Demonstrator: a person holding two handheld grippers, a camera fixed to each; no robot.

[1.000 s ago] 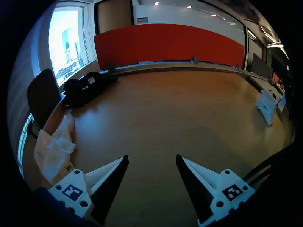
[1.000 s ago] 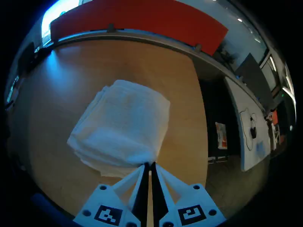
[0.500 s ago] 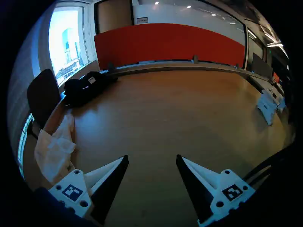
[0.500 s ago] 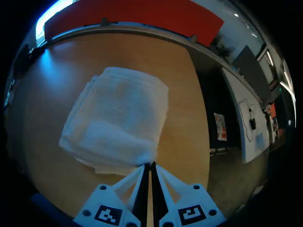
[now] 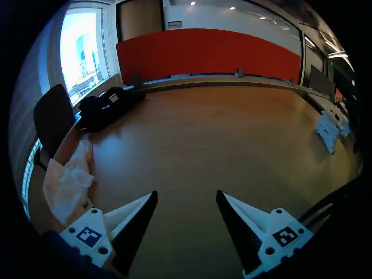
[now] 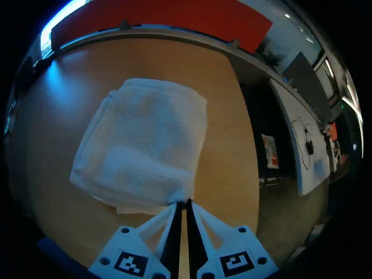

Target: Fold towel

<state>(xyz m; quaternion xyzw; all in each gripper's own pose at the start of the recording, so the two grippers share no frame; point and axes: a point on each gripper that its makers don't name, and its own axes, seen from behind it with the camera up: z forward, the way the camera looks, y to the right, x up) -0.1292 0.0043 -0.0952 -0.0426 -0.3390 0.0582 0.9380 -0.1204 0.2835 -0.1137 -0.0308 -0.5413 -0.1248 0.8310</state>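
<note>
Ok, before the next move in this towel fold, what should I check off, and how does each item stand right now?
1. Hold of the right gripper: jaws closed on the near corner of the towel. Ok.
2. Is the left gripper free: open above the wood, nothing between its fingers. Ok.
3. Towel on the table: the whole stack lies inside the table edge. Ok.
4. Layers lined up: a lower layer pokes out along the near edge. Not ok.
5. Held corner resting flat or lifted off the wood: cannot tell.
</note>
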